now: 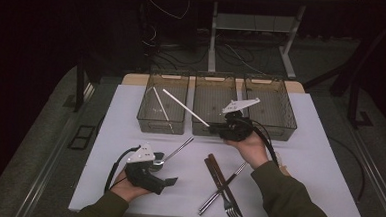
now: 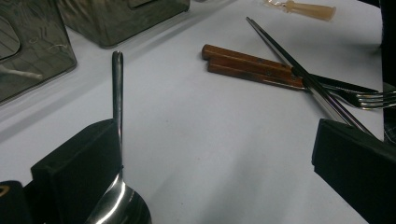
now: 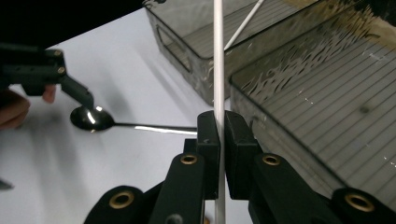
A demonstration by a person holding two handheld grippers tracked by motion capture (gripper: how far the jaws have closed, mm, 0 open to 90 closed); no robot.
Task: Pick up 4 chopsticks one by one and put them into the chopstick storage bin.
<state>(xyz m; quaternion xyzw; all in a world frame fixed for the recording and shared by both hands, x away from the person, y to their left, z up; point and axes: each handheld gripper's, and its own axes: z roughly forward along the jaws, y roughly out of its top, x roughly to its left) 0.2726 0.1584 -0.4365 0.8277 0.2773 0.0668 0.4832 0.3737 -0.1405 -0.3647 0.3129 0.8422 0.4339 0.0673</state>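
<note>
High view: the left gripper (image 1: 166,173), jaws spread apart, rested low on the white table (image 1: 318,165) with a spoon (image 1: 171,154) beside one jaw. Right of it lay a fork (image 1: 228,203) and brown-handled knives (image 1: 217,172). The right gripper (image 1: 215,127) was clamped on a white stick (image 1: 183,106) angled over the leftmost bin (image 1: 163,119).

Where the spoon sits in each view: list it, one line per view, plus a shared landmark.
High view: the spoon lies left of centre, its bowl by the left gripper.
Left gripper view: bowl at bottom left, handle running up beside the left jaw.
Right gripper view: at mid-left, spoon on the table.
Shared landmark: the smoked plastic bins.
</note>
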